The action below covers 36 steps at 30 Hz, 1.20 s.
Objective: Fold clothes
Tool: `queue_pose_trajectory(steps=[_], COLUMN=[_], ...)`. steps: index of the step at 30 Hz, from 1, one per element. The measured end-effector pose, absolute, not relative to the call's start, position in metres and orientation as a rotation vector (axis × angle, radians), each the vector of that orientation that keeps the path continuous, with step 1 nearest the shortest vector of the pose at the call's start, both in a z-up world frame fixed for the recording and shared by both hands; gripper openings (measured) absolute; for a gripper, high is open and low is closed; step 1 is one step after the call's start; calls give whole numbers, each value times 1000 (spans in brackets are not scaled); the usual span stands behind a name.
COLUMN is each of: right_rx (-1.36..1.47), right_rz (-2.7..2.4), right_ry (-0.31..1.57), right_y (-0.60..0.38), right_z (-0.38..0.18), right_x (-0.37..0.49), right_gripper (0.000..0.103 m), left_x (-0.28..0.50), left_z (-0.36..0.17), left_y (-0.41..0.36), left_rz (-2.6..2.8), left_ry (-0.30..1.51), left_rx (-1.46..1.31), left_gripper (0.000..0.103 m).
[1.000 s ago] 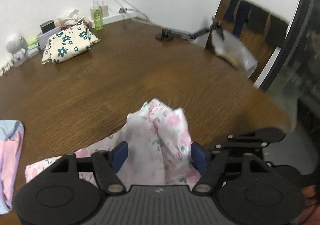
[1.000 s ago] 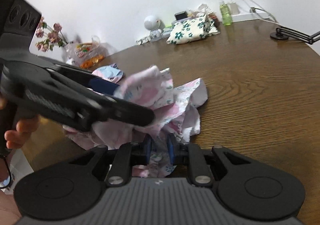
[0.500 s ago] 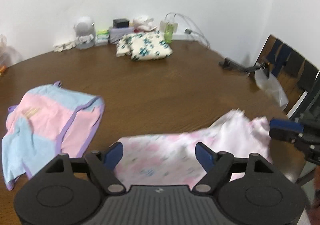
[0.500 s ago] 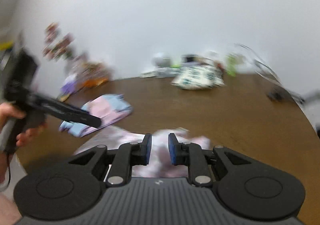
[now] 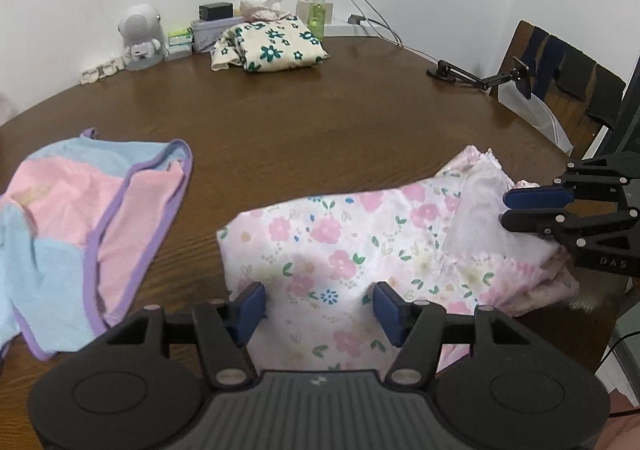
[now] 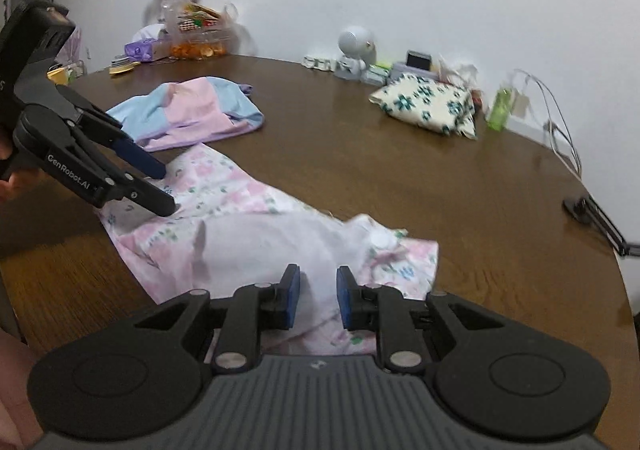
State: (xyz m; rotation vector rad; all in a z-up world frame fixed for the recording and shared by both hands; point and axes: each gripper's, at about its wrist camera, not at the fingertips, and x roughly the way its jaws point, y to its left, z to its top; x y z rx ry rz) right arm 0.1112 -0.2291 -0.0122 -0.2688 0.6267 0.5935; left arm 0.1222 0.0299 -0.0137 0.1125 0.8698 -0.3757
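Having just released its bunched grip, the spread left gripper (image 5: 319, 308) is hovering over the now flattened pink floral cotton garment (image 5: 344, 250), while the part-open right gripper (image 6: 317, 298) is hovering beside it, ready for folding.

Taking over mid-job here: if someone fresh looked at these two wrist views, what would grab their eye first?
The pink floral garment spread along the near edge of the brown table, with the open left gripper over one end and the right gripper, also open, over the other. Next, the pink-and-blue garment lying unfolded beside it, and the folded green-flowered cloth near the far wall.
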Motion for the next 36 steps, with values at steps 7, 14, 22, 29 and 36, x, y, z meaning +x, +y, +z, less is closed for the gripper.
queue_pose_trajectory(steps=[7,14,22,29,36], right_rx=[-190,-117,-121,-260,-319], right_rz=[609,590,663,692,670], right_ry=[643,542,500,540,630], right_y=[-242,-256,-216,-176,-162], right_z=[-33,-1,16,19,-5], right_x=[118,101,94,106,121], right_gripper=[19,22,30,28,27], left_x=[115,92,76,74,89], left_z=[-19,16,7,6,-5], left_y=[23,24,19,74,111], left_rz=[-353,-393,-395,-318,-334], left_ry=[843,712,749,805,896], left_rx=[156,139,184,6,-246], left_gripper=[59,66,67,79,79])
